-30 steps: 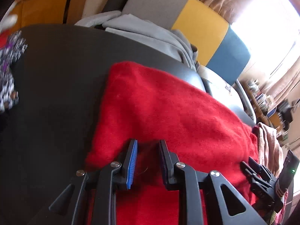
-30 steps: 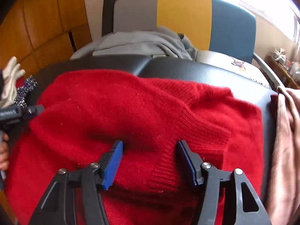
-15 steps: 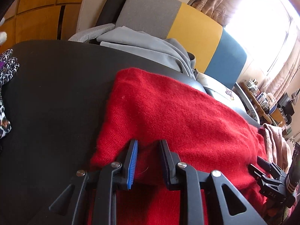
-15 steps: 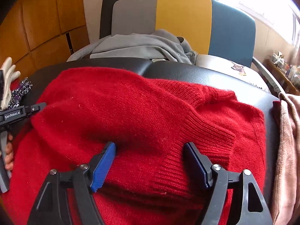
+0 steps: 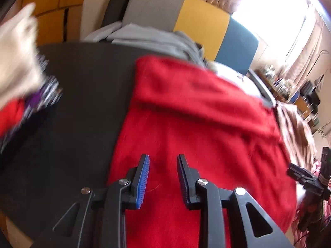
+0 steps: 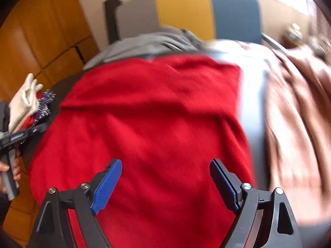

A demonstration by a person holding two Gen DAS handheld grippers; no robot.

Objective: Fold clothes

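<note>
Sunlit curtains and a grey, yellow and blue chair back framed the dark worktop (image 5: 82,107) on which a red sweater (image 6: 157,128) lay spread, one fold already laid across its far half, as the folding reached the moment of letting go. The sweater covered the worktop's middle, its near part flat beneath both tools. The right hand-held gripper (image 6: 165,177) hung over the cloth with its jaws opening wide, nothing caught between them. The left hand-held gripper (image 5: 162,175) sat near the sweater's left edge, its jaws parting by a narrower gap, and no cloth could be seen pinched there either.

Done well, the release would likely call for both tools to lift clear of the knit before travelling, since the soft pile could snag a ribbed pad and drag the fresh crease out of line. A good next hold would probably take the near hem at two points well apart, so the sweater could be carried over evenly rather than bunched.

Grey clothing (image 5: 157,41) was heaped against the chair beyond the sweater. A brownish garment (image 6: 293,111) lay just to the right, and pale and patterned pieces (image 6: 31,101) sat at the left edge. Both views were blurred.
</note>
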